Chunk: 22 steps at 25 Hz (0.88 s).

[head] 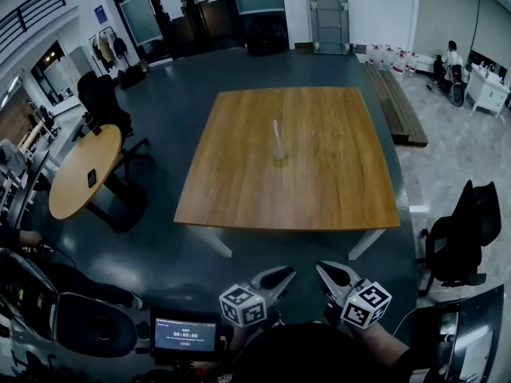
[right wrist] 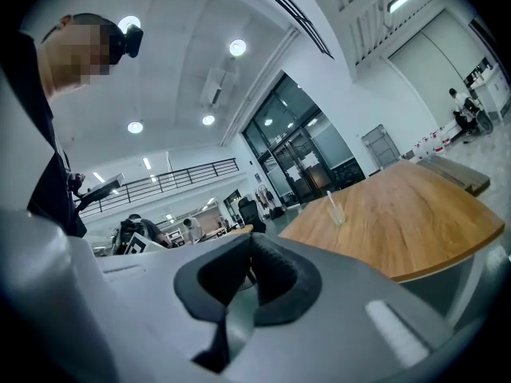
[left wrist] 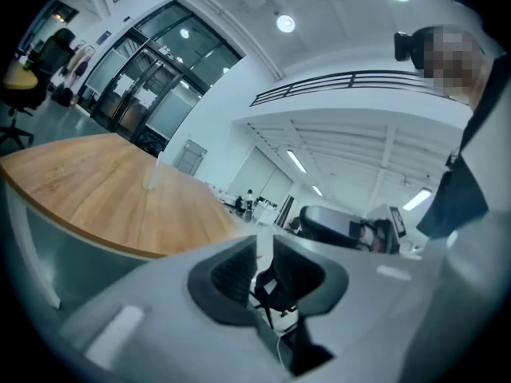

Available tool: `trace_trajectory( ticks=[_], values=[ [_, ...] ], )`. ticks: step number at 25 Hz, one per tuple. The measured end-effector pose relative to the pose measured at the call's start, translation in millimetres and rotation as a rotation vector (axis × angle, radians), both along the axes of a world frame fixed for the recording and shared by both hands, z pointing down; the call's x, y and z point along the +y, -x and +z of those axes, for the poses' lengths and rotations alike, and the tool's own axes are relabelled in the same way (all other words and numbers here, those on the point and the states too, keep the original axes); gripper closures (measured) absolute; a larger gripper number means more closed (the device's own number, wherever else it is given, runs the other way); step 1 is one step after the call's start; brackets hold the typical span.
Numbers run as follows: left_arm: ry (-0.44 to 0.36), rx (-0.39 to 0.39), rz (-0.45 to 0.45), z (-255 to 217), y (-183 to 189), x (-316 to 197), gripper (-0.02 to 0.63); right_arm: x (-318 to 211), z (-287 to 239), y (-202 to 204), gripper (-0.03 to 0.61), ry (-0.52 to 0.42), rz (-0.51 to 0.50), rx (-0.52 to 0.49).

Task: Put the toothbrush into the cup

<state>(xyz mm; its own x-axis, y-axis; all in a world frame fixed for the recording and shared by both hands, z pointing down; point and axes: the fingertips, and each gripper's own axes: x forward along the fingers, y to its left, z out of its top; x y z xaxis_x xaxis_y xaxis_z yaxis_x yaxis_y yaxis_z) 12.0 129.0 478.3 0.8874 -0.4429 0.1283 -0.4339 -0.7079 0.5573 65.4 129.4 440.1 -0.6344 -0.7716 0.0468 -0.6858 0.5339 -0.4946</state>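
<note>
Nearest, at the bottom edge of the head view: left gripper (head: 287,273) held low and close to the body, jaws drawn together to a thin slit, nothing between the pads. Just beside it, right gripper (head: 321,268), likewise closed, pads meeting at the tips, empty. Judged from this layout: insertion step complete, no pick or placement in hand, both tools parked clear of the work. Beyond the grippers, a strip of dark grey floor (head: 287,250), then the square light-brown wooden table (head: 335,182). Near the middle of the table top, well apart from both sets of jaws: small clear cup (head: 280,159) standing upright, with the slim pale pink toothbrush (head: 277,134) standing inside it, upper end projecting above the rim and leaning slightly left. No contact between either gripper and cup or toothbrush. In the right gripper view, cup and toothbrush far ahead and to the right of the jaw line; in the left gripper view, cup far ahead and to the left, toothbrush too faint to confirm. Next move, as a judgement only: none required on the toothbrush beyond checking that it rests stably in the cup. For any correction, cross the floor to the table edge first, then open the jaws before reaching in, keeping clear of the light cup to avoid tipping it.
</note>
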Motion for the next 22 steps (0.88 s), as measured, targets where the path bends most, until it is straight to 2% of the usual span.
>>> trace_trajectory(
  ticks=[3, 7, 14, 22],
  values=[
    [-0.012, 0.025, -0.04, -6.4, -18.3, 12.2, 0.554, 12.0, -1.2, -14.1, 0.572, -0.001, -0.009, -0.033],
    [0.002, 0.013, -0.077, 4.6, -34.1, 32.6, 0.557, 32.4, 11.5, -20.0, 0.572, 0.019, -0.049, -0.049],
    [-0.007, 0.0, -0.145, 1.4, -24.2, 34.8, 0.557, 38.4, 12.6, -22.9, 0.572, 0.035, -0.066, -0.083],
    [-0.024, -0.013, -0.152, -2.6, -27.8, 37.7, 0.558, 42.2, 8.2, -22.4, 0.572, 0.017, -0.089, -0.091]
  ],
)
